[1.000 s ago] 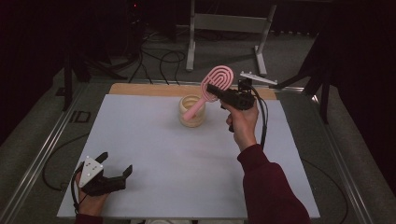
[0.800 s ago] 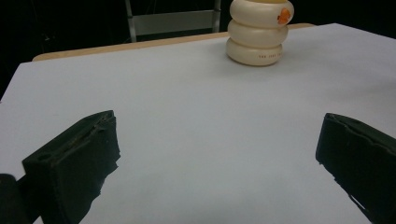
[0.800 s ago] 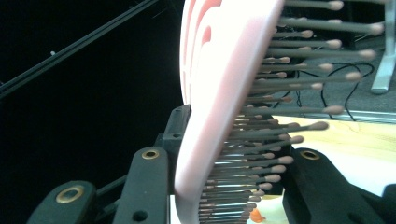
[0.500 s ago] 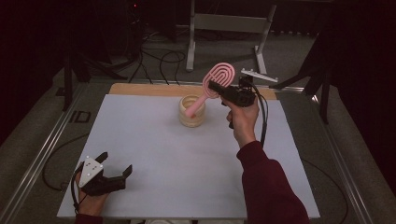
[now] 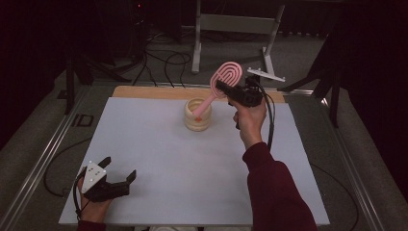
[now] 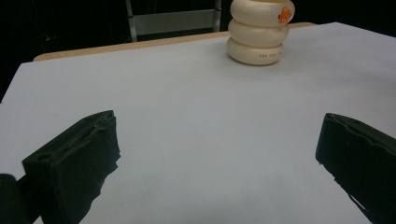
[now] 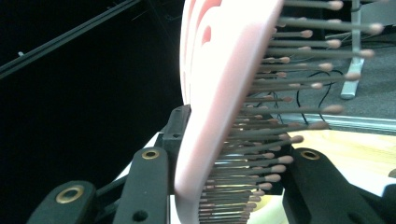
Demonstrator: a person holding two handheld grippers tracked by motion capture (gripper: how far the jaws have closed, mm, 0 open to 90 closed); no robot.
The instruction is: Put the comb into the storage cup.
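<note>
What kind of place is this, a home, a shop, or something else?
Probably a lab or recording studio, not a home: a white-topped table ringed by dark curtains, loose cables on the floor, and a metal stand behind it.

hairbrush (image 5: 222, 81) handle in holder (image 5: 197, 115) — far-centre on table (image 5: 159, 144).

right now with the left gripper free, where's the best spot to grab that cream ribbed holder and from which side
Probably the cream ribbed holder is best taken across its middle ring, coming in level from the person's side with the open left gripper. It stands upright as three stacked bulges, and the grooves between them should keep jaws from sliding. From above is blocked: the pink hairbrush handle, held by the right gripper, sits in its mouth.
</note>
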